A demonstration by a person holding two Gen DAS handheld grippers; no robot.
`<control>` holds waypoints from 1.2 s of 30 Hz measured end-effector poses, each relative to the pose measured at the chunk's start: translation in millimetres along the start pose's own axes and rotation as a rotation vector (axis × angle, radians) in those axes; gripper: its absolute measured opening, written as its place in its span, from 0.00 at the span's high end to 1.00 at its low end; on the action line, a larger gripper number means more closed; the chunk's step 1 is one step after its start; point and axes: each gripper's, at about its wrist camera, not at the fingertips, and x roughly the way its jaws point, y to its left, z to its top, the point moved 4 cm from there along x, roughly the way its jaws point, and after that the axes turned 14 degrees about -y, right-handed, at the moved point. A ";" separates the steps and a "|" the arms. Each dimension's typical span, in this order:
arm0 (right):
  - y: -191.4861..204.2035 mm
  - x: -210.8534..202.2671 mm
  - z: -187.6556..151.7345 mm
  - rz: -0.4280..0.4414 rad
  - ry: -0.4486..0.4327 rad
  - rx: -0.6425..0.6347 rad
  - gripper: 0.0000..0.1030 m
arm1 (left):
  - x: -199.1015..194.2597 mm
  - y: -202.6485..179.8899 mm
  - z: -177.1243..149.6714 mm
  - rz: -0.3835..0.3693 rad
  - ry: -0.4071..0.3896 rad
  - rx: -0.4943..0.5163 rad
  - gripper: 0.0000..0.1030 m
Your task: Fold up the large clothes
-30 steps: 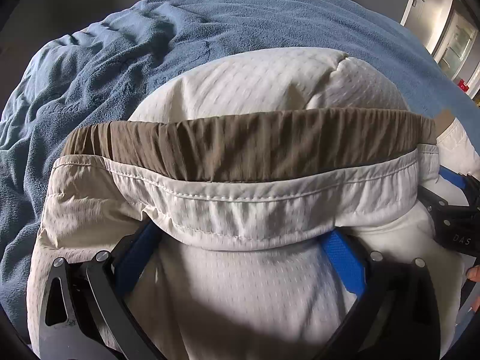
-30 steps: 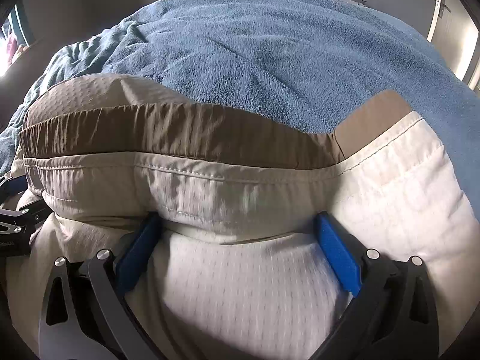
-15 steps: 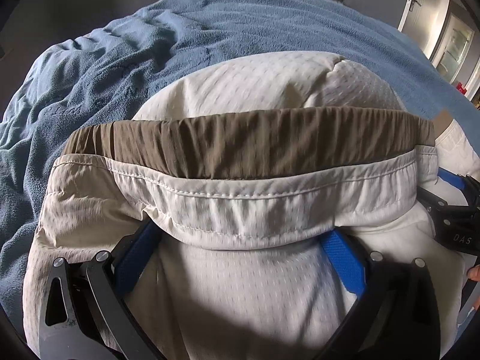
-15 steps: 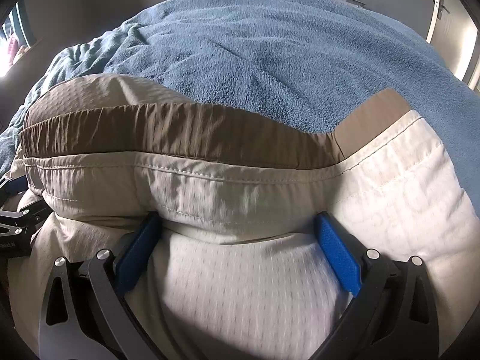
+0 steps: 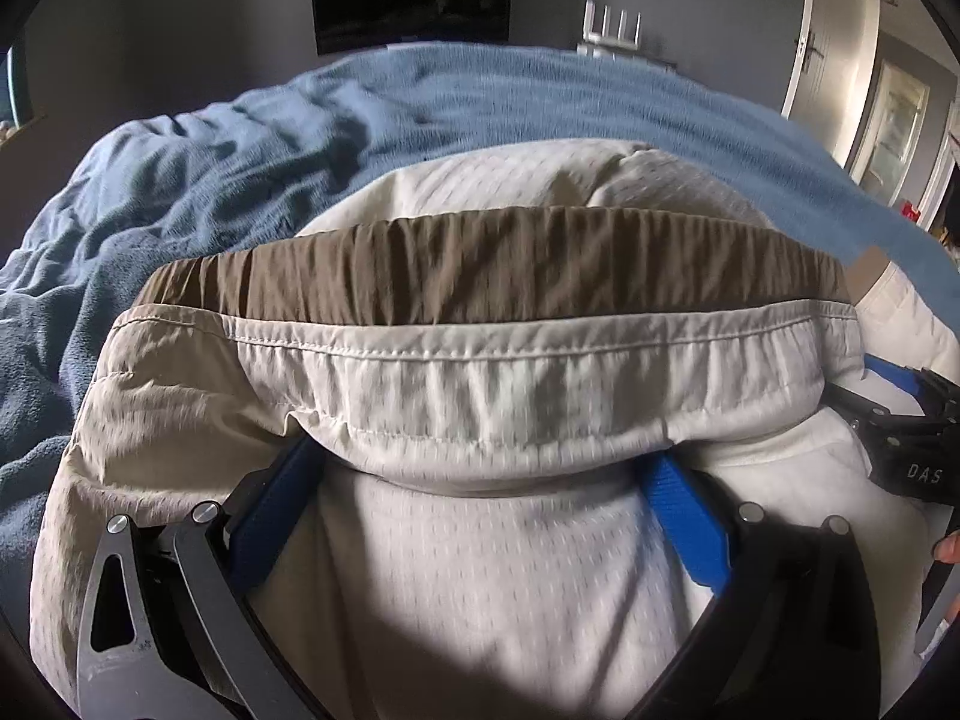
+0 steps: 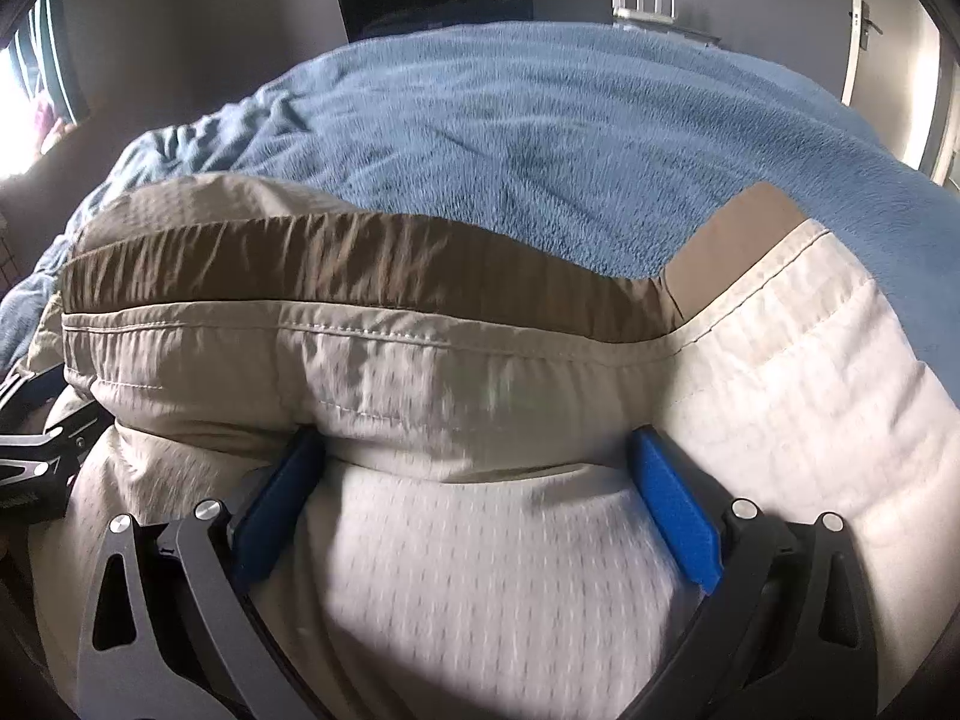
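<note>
Holding cream trousers (image 5: 480, 570) by the waistband (image 5: 492, 372) over a blue blanket (image 5: 252, 168) on the bed.
Left gripper (image 5: 480, 468) and right gripper (image 6: 480, 462) each stand wide apart, blue pads (image 6: 672, 504) flanking bunched fabric; whether they pinch it, I cannot tell. The brown inner band (image 6: 336, 264) faces far.

A pair of cream, fine-checked trousers (image 5: 492, 552) is lying bunched on the blue blanket (image 5: 240, 180), sunlight falling across its near cloth. Its gathered waistband (image 5: 498, 372) is facing the cameras and gaping open, showing a pleated brown inner lining (image 5: 498, 270) running the full width. A flat tan tab (image 6: 732, 240) is sticking out at the waistband's right end. The legs are probably folded underneath, though the bulging cloth is hiding them.
</note>
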 end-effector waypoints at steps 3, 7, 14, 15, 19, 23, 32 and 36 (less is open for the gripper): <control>-0.9 -12.6 4.1 0.004 -0.018 0.013 0.07 | -12.8 -4.5 5.7 0.009 -0.021 0.014 0.05; -21.2 -42.2 19.1 0.029 -0.055 0.078 0.07 | -38.3 3.2 18.0 -0.049 -0.020 -0.044 0.06; -100.0 -56.4 18.2 -0.120 0.047 0.155 0.10 | -51.9 65.5 19.2 0.033 0.055 -0.216 0.06; -108.6 -51.8 13.5 -0.114 0.064 0.177 0.11 | -44.7 71.2 14.5 0.047 0.088 -0.219 0.05; -131.9 -35.7 -3.4 -0.161 0.090 0.246 0.11 | -23.6 90.0 3.1 0.062 0.120 -0.284 0.05; -132.5 -45.3 -4.5 -0.153 0.098 0.277 0.11 | -30.2 93.8 4.7 0.059 0.107 -0.297 0.06; -54.4 -155.1 -21.0 -0.016 -0.018 -0.035 0.11 | -128.5 25.4 -8.4 -0.088 0.095 -0.094 0.06; -28.3 -173.5 -59.2 0.015 0.067 -0.182 0.11 | -144.3 -6.4 -51.6 -0.126 0.200 0.001 0.06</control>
